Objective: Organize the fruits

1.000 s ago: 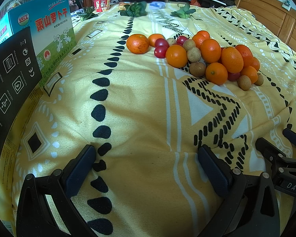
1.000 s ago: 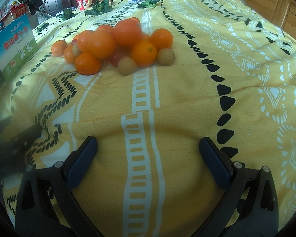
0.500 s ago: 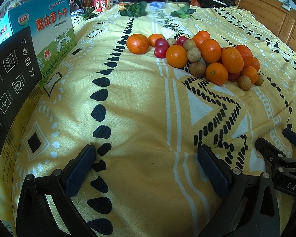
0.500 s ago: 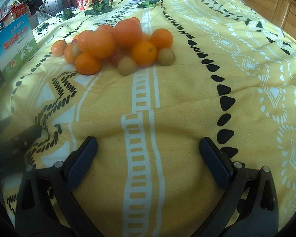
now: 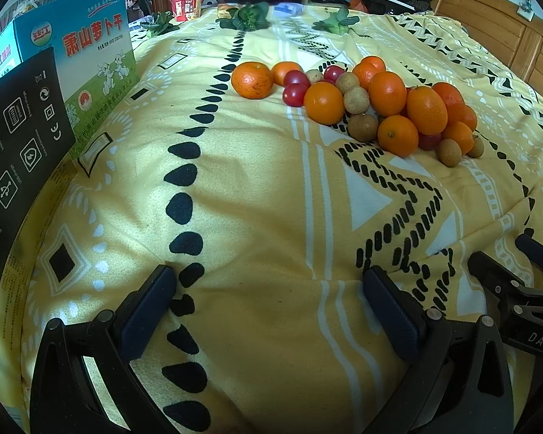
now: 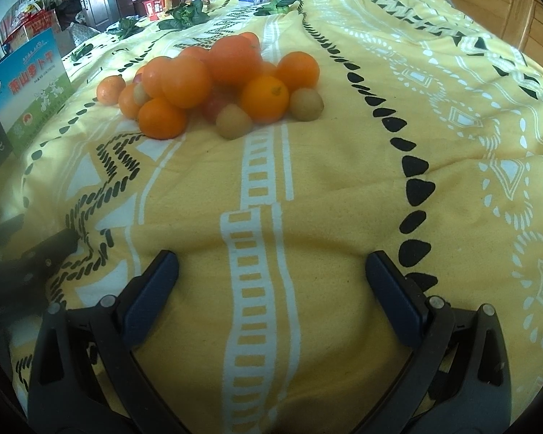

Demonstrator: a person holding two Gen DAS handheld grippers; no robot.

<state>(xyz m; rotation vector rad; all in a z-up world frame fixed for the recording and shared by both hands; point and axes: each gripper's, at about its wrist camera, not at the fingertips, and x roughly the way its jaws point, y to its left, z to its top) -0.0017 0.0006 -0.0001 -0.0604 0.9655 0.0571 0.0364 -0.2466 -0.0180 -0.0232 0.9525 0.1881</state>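
Note:
A pile of fruit lies on the yellow patterned bedspread [image 5: 257, 195]: oranges [image 5: 324, 103], red cherry tomatoes [image 5: 295, 94] and small brown round fruits [image 5: 362, 127]. One orange [image 5: 252, 80] sits at the pile's left end. The pile shows in the right wrist view too, with an orange [image 6: 264, 99] and a brown fruit [image 6: 233, 122] at its front. My left gripper [image 5: 268, 293] is open and empty, well short of the pile. My right gripper [image 6: 271, 278] is open and empty, also short of it.
A blue-green printed box [image 5: 94, 61] and a black box [image 5: 14, 137] stand along the left edge of the bed. Green leafy sprigs [image 5: 248, 18] lie at the far end. A wooden headboard [image 5: 496, 32] runs along the right.

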